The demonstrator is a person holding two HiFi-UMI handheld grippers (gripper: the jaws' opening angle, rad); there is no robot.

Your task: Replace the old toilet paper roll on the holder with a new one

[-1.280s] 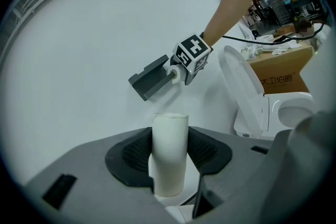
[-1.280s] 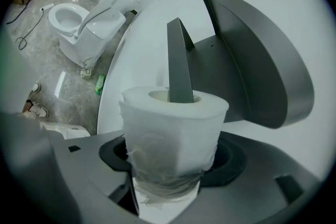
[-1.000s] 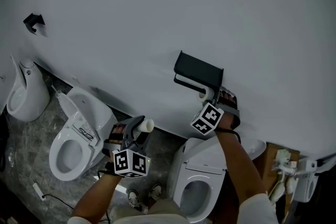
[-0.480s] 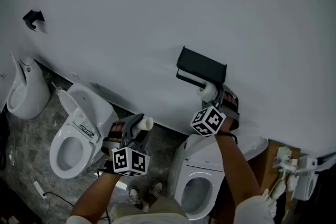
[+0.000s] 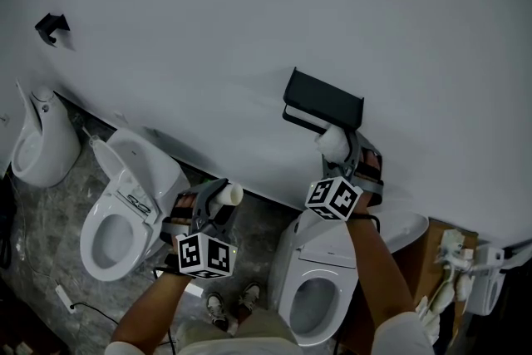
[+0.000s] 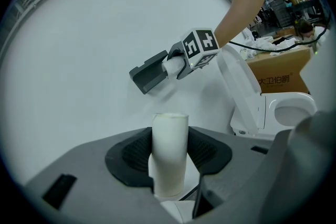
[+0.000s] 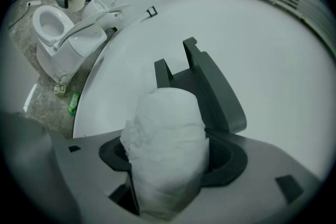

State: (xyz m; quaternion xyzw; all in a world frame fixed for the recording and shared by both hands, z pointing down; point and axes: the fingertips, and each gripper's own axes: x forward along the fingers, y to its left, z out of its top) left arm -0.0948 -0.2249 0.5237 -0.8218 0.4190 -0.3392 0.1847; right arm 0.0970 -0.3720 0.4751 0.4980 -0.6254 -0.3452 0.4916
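White wall over toilets (image 5: 125,212); black holder (image 5: 322,101) on it, no roll seated that I can see. Left gripper (image 5: 223,197): clamped on old bare core (image 6: 169,155), held well aside; right gripper (image 5: 337,147): clamped on new roll (image 7: 168,149), just under the holder. Step, as I judge: fitting the new roll; next I must line its bore up with the holder and slide it on.

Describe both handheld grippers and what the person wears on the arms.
The left gripper and right gripper have grey moulded bodies with black ribbed pads lining the jaws. Each carries a white cube with black square markers. A short white sleeve shows on the right arm.
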